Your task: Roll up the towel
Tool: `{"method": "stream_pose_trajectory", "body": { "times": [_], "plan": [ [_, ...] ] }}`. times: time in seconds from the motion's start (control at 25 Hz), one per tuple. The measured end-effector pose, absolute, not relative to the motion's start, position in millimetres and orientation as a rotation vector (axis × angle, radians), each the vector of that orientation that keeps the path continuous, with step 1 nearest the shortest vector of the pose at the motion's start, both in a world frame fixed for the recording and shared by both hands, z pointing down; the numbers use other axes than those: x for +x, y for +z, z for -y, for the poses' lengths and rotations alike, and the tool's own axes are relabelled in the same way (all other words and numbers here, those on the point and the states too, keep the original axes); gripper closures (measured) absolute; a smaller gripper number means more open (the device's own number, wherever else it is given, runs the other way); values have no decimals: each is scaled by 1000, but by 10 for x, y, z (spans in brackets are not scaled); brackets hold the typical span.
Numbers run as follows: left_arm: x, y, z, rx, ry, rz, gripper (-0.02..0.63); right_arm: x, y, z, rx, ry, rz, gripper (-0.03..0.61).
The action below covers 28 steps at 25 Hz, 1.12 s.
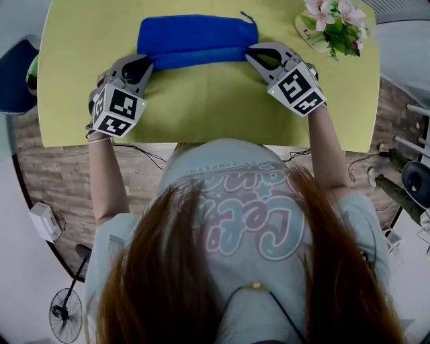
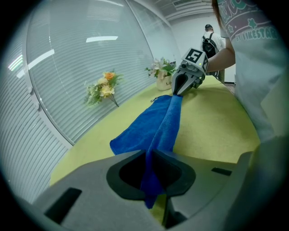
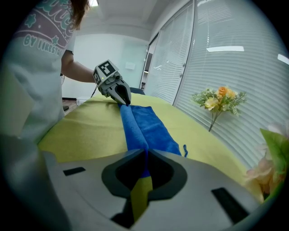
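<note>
A blue towel (image 1: pixel 195 39) lies across the far middle of the yellow-green table (image 1: pixel 201 101), its near edge folded over into a thick strip (image 1: pixel 201 58). My left gripper (image 1: pixel 145 65) is shut on the strip's left end; in the left gripper view the blue towel (image 2: pixel 156 131) runs from between the closed jaws toward the other gripper (image 2: pixel 178 92). My right gripper (image 1: pixel 251 51) is shut on the strip's right end, and in the right gripper view the towel (image 3: pixel 140 124) passes into its pinched jaws, with the left gripper (image 3: pixel 123 100) at the far end.
A vase of pink and white flowers (image 1: pixel 334 20) stands at the table's far right corner, close to the right gripper. A curved glass wall with blinds (image 2: pixel 81 67) reflects the flowers. The table's near edge (image 1: pixel 201 144) is just in front of the person's body.
</note>
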State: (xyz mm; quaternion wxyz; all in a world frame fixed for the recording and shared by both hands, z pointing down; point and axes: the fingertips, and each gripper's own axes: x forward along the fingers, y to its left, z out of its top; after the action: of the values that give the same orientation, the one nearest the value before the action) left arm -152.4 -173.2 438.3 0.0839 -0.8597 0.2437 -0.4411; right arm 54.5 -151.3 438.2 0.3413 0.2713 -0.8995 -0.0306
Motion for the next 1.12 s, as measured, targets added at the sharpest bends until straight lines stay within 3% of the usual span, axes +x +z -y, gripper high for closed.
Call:
{"method": "stream_pose_trajectory", "body": {
  "times": [0.64,1.12],
  "plan": [
    [-1554,4367,1828,-2589,-1328,-741,569,532,4391,1689,721,-100,2332,546],
    [-1717,4154,1812,-2741,-1193,-879,500,615,4345,1724,760,-34,2368,509]
  ]
}}
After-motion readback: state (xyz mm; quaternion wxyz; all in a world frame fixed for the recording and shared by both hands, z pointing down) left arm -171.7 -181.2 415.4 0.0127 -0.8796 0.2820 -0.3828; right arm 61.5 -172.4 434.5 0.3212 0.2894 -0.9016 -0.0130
